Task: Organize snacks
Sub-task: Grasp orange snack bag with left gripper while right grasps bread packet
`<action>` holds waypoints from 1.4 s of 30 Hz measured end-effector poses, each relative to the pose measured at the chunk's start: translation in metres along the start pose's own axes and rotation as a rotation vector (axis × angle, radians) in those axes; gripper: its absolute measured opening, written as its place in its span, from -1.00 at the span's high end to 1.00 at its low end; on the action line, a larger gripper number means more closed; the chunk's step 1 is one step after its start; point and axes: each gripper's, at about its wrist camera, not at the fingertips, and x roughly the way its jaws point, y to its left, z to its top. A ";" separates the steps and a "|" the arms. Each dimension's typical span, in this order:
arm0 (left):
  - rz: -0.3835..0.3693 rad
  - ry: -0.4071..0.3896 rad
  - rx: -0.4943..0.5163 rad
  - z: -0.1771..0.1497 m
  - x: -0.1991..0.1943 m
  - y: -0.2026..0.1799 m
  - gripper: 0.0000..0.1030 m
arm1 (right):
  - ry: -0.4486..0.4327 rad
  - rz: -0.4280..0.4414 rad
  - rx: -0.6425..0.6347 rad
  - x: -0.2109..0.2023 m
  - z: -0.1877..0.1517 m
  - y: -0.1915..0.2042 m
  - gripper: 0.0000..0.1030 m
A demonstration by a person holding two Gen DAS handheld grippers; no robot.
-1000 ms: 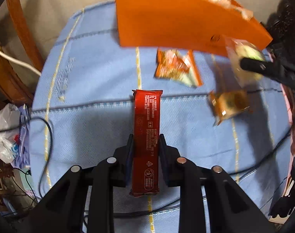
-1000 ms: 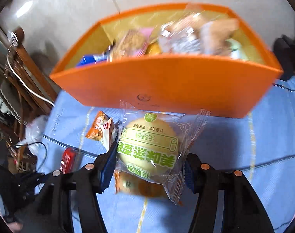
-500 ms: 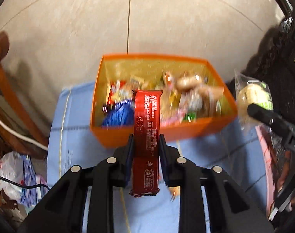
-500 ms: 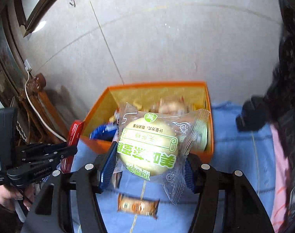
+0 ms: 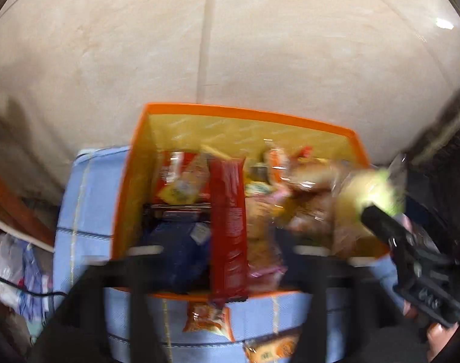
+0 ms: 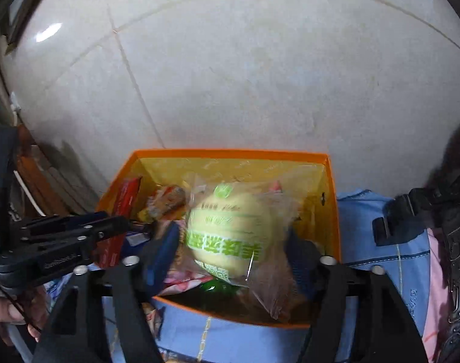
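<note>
Left wrist view: two packets (image 5: 208,317) are seen on the blue cloth (image 5: 87,211) nearest. Beyond, spread jaws of both the left gripper (image 5: 226,254) and right gripper (image 6: 230,248) flank a red bar (image 5: 228,227) and a bun (image 6: 230,230), released over the snack-filled orange box (image 6: 331,211).

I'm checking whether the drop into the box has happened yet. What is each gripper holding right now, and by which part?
Neither grips anything. The left gripper is open around the red bar; the right gripper is open, the round pastry packet loose between its fingers.
</note>
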 end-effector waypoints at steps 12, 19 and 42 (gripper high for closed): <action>0.002 0.017 -0.058 -0.046 -0.016 0.017 -0.82 | -0.028 0.053 0.066 -0.055 -0.070 -0.014 -0.78; 0.010 0.074 -0.050 -0.084 -0.012 0.021 -0.82 | 0.039 0.071 0.114 -0.064 -0.123 -0.023 -0.83; 0.087 0.258 0.055 -0.157 0.087 0.006 -0.30 | 0.202 0.137 0.121 -0.022 -0.185 -0.015 -0.83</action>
